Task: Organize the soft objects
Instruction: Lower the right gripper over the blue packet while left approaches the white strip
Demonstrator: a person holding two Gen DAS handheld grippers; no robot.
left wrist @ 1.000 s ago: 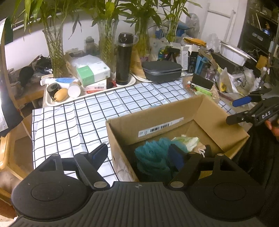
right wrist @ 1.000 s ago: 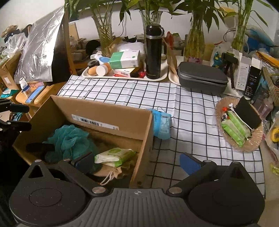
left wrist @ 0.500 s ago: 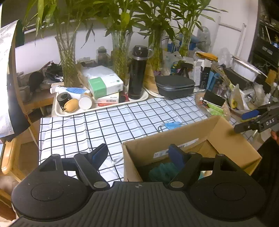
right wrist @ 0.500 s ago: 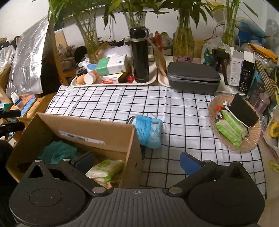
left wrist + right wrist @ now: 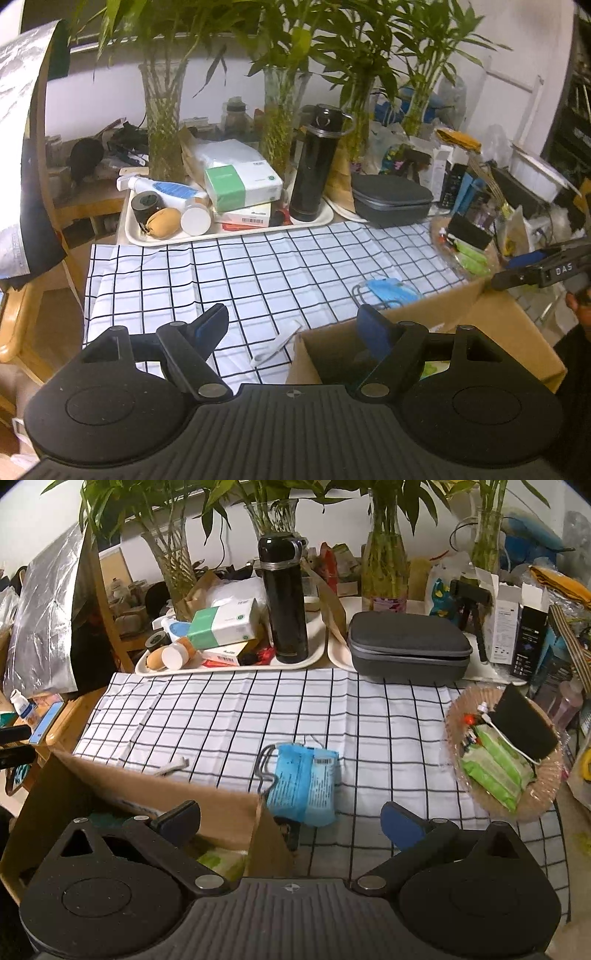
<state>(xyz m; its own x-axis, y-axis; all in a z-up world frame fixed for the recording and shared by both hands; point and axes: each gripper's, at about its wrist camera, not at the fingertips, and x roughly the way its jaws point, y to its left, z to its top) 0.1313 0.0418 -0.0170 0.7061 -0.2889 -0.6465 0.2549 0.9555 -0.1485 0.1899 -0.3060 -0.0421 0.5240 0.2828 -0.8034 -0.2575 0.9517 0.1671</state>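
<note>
A brown cardboard box (image 5: 155, 794) stands at the near edge of the checked cloth, also seen as box (image 5: 498, 325). A green wipes pack (image 5: 221, 860) lies inside it. Just beyond the box's far corner lies a blue packet of face masks (image 5: 304, 782), visible too as masks (image 5: 391, 291). My left gripper (image 5: 295, 328) is open and empty over the box's left wall. My right gripper (image 5: 291, 818) is open and empty, straddling the box's right wall. The right gripper also shows at the right edge (image 5: 535, 269) of the left wrist view.
A wicker basket (image 5: 546, 794) with green wipes packs (image 5: 495, 764) sits at the right. At the back stand a black flask (image 5: 284, 602), a grey case (image 5: 410, 646), a cluttered white tray (image 5: 229, 666) and glass vases. A small white item (image 5: 277, 349) lies on the cloth (image 5: 229, 709).
Both grippers have drawn back from the box, so its inside has mostly dropped out of view and more cloth shows. The blue mask packet has come into full view. Jaws are unchanged.
</note>
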